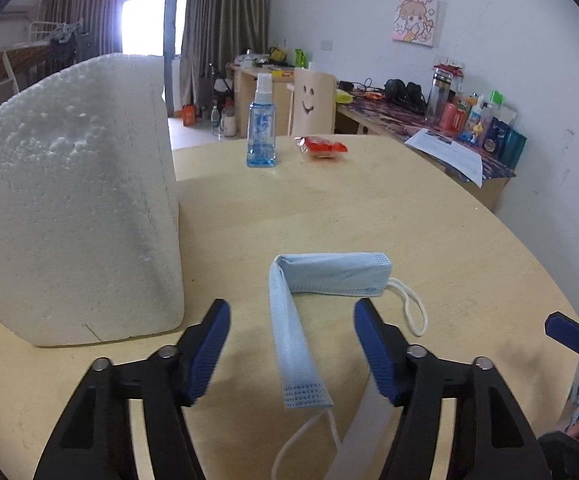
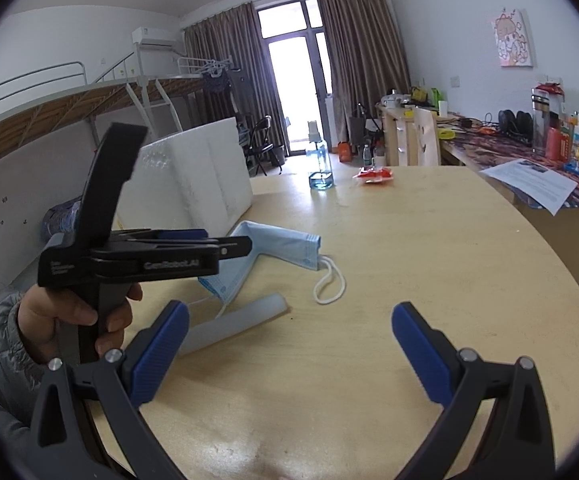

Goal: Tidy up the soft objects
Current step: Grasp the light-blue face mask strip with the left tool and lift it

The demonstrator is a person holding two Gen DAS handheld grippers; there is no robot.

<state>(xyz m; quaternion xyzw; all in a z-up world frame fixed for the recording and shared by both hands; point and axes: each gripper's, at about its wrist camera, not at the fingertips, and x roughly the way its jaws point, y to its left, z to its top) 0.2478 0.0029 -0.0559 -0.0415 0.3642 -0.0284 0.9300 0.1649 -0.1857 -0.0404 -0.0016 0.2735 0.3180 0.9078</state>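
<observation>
the face mask lies on the round wooden table, folded into an l shape: one light blue band runs crosswise at the far end, the other runs back toward the left wrist camera. a white ear loop trails off its right end onto the table surface, and a second loop hangs off the near end.

the left gripper is tilted downward over the table. its jaws stand partly apart, one blue pad on each side of the near band of the mask. the pads do not press on the fabric; a clear gap shows on both sides, and nothing is held.

a pale translucent strip lies on the table just beside the near end of the mask.

the right gripper hovers over bare table with its jaws wide apart and nothing between them. the mask sits ahead of it and to its left.

in the right wrist view, a hand in a grey padded sleeve grips the handle of the left gripper.

a white foam block stands on the table just left of the mask. a blue spray bottle and a red packet stand near the far edge, well apart from the mask.
</observation>
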